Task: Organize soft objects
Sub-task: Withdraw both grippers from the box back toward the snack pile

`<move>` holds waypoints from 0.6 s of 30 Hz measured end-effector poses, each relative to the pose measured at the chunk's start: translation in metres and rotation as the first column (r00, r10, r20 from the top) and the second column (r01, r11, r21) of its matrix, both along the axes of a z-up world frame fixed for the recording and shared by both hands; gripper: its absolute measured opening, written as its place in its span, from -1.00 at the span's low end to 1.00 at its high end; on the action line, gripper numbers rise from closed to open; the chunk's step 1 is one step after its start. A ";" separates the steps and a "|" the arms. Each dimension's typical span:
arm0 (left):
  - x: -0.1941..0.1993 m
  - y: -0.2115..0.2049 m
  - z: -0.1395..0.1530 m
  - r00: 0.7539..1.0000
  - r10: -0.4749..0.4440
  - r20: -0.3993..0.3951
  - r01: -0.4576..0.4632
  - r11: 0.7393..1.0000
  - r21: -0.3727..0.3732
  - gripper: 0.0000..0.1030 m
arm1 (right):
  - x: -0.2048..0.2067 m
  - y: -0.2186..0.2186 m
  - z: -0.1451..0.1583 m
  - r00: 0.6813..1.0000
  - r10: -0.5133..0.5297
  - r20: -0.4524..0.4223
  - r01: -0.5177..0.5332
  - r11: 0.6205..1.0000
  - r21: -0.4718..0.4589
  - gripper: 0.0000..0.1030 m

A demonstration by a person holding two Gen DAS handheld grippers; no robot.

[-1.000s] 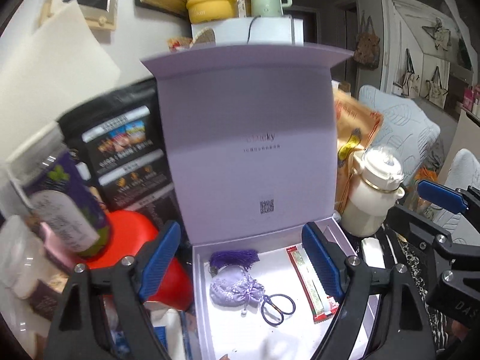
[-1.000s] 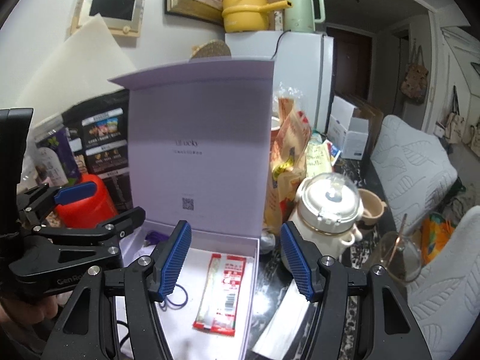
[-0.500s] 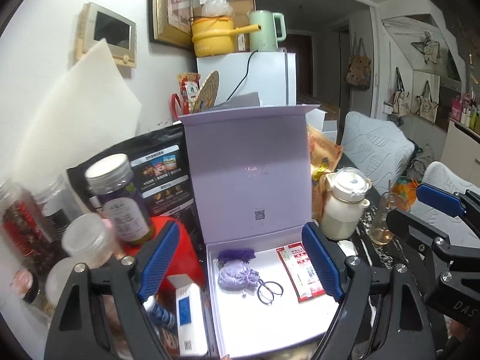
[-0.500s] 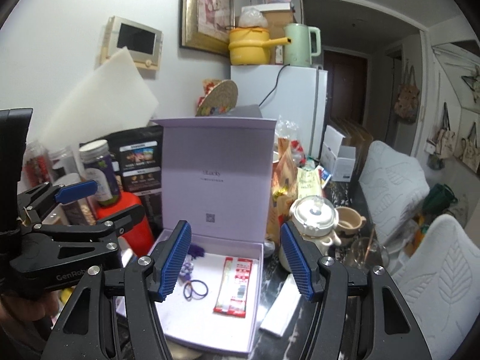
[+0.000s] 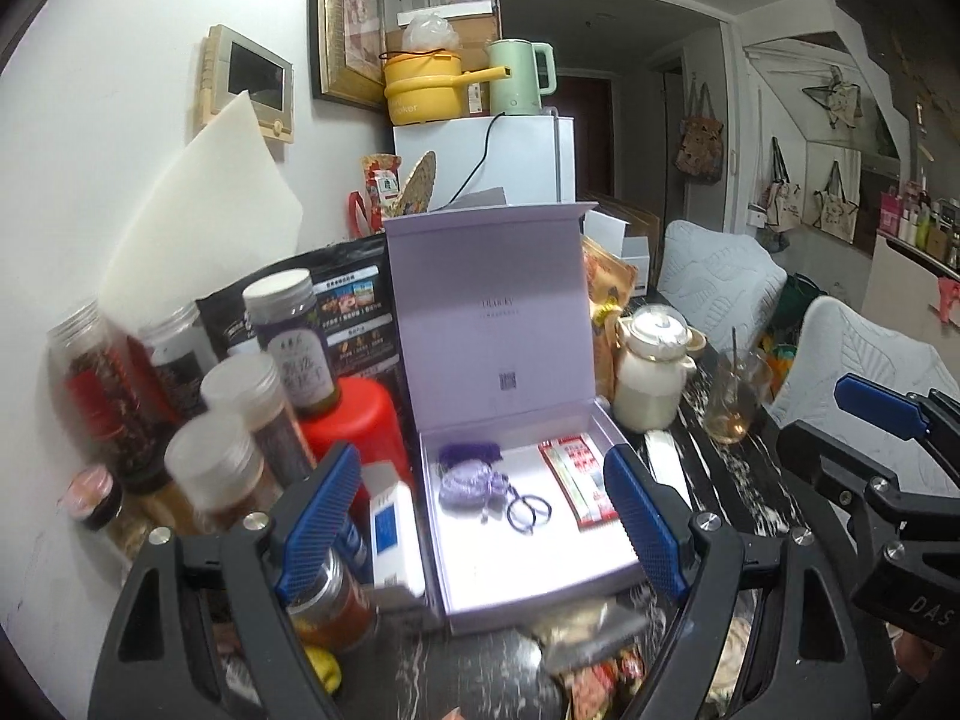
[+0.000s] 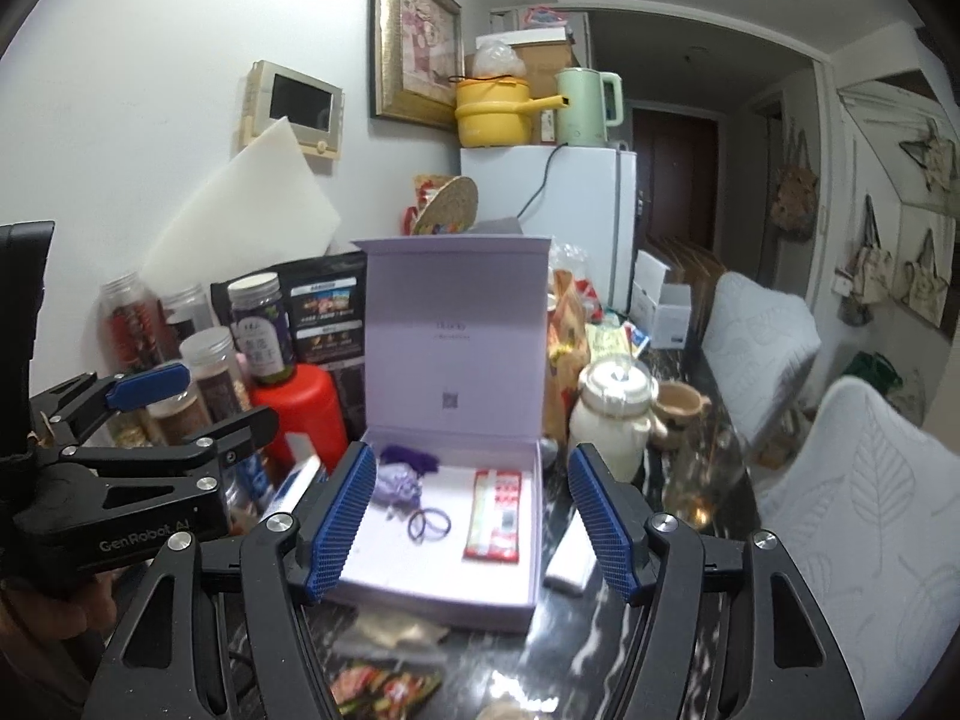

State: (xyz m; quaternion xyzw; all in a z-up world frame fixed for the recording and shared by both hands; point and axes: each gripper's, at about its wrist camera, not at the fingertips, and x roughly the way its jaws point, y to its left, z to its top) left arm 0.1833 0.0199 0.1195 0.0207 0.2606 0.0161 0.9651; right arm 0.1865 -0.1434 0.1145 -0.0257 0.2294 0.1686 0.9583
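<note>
Lying in the open lilac box [image 5: 528, 576] beside hair ties [image 5: 528, 510] and a red sachet [image 5: 579, 480], the purple pouch [image 5: 468, 483] looked stowed, while both hand-held grippers, left [image 5: 480, 516] and right [image 6: 468, 522], hung wide open and empty, so closing the lid seemed next.

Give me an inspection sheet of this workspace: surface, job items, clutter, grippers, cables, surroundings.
Surface: dark marbled table, crowded.
Job's things: open lilac box, lid upright; inside it a purple sachet, hair ties and a red packet.
Clutter: jars, red container, white teapot, glass, snack packets.
Grippers: left gripper and right gripper both open, empty, short of the box.
Cables: black cord down the fridge.
Surroundings: fridge carrying a yellow pot and a green kettle; chairs.
</note>
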 end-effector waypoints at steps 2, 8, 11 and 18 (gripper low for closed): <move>-0.010 0.001 -0.002 1.000 -0.004 -0.004 0.004 1.000 -0.002 0.62 | -0.013 -0.002 -0.003 1.000 -0.008 -0.009 0.008 1.000 0.006 0.31; -0.040 0.000 -0.013 1.000 -0.016 -0.015 0.015 1.000 -0.015 0.62 | -0.046 -0.010 -0.015 0.999 -0.040 -0.029 0.041 0.999 0.021 0.33; -0.052 -0.002 -0.018 0.999 -0.035 -0.025 0.035 0.999 -0.017 0.62 | -0.061 -0.014 -0.023 0.998 -0.051 -0.048 0.053 0.998 0.032 0.33; -0.075 -0.007 -0.035 0.994 -0.099 -0.041 0.097 0.994 -0.045 0.62 | -0.084 -0.020 -0.049 0.991 -0.081 -0.108 0.086 0.996 0.040 0.33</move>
